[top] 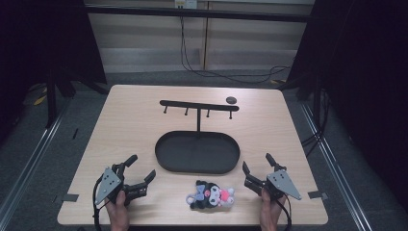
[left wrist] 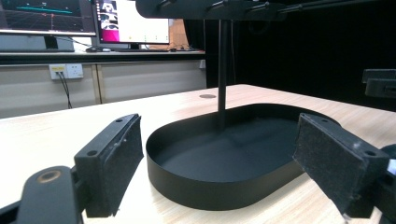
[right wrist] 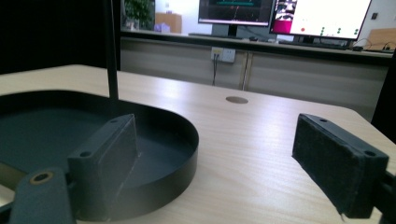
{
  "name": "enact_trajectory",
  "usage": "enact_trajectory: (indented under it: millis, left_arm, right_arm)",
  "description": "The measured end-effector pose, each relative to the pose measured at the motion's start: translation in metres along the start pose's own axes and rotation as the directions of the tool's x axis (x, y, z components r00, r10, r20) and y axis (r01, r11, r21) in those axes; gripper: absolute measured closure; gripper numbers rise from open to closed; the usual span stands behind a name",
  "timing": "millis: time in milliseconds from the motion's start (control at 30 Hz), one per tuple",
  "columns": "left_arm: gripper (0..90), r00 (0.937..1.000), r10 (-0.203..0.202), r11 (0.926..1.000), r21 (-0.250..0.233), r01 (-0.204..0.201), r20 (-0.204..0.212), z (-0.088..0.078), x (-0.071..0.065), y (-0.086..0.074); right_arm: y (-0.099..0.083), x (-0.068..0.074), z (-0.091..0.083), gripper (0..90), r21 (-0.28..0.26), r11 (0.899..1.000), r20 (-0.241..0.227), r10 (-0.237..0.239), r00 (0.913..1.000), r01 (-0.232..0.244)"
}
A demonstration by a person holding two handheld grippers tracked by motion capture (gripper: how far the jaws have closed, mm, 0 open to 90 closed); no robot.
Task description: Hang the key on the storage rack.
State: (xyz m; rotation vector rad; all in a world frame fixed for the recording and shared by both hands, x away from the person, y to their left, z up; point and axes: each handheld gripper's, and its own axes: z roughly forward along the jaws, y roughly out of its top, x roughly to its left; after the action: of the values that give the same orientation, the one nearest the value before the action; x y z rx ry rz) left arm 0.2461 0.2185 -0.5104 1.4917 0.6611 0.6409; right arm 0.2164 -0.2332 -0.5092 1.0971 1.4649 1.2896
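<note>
Sitting near the counter's (top: pixel 134 120) front edge, the plush toy (top: pixel 211 195) is lying between both tongs — left tongs (top: pixel 139 169) gaping wide, right tongs (top: pixel 257 166) wide too, nothing gripped. Black tray (top: pixel 166 156) is resting just behind the toy.

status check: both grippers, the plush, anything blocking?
Left gripper open, empty. Right gripper open, empty. Plush lying on table between them, untouched. Tray just behind it; path clear.

High view looks down on the table (top: pixel 130 110); both gripper views, low, share the tray (left wrist: pixel 196 184).
</note>
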Motion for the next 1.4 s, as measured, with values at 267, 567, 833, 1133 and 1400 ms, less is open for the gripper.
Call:
enact_trajectory:
  millis: [267, 567, 833, 1133, 1400]
  left_arm:
    - [15.5, 1.0, 0.002, 1.0, -0.001, -0.002, 0.003, 0.0, 0.0, 0.0]
    - [15.4, 1.0, 0.003, 1.0, -0.001, -0.003, 0.003, 0.0, 0.0, 0.0]
    - [15.4, 1.0, 0.003, 1.0, -0.003, -0.003, 0.004, 0.0, 0.0, 0.0]
    - [15.4, 1.0, 0.001, 1.0, -0.001, -0.001, 0.004, 0.0, 0.0, 0.0]
    - [15.4, 1.0, 0.002, 1.0, -0.001, -0.002, 0.003, 0.0, 0.0, 0.0]
  right_arm:
    - [0.002, -0.001, 0.002, 13.4, 0.059, 0.998, -0.014, 0.02, 0.9997, -0.019]
    - [0.002, 0.0, 0.001, 13.5, 0.06, 0.998, -0.033, 0.009, 0.9994, -0.007]
    - [0.004, -0.006, 0.009, 19.1, 0.14, 0.987, -0.085, 0.09, 0.9923, -0.078]
    - [0.016, 0.003, 0.005, 27.3, 0.208, 0.977, -0.19, 0.082, 0.9783, -0.041]
    - [0.034, 0.016, 0.008, 40.5, 0.24, 0.97, -0.328, 0.05, 0.9435, 0.032]
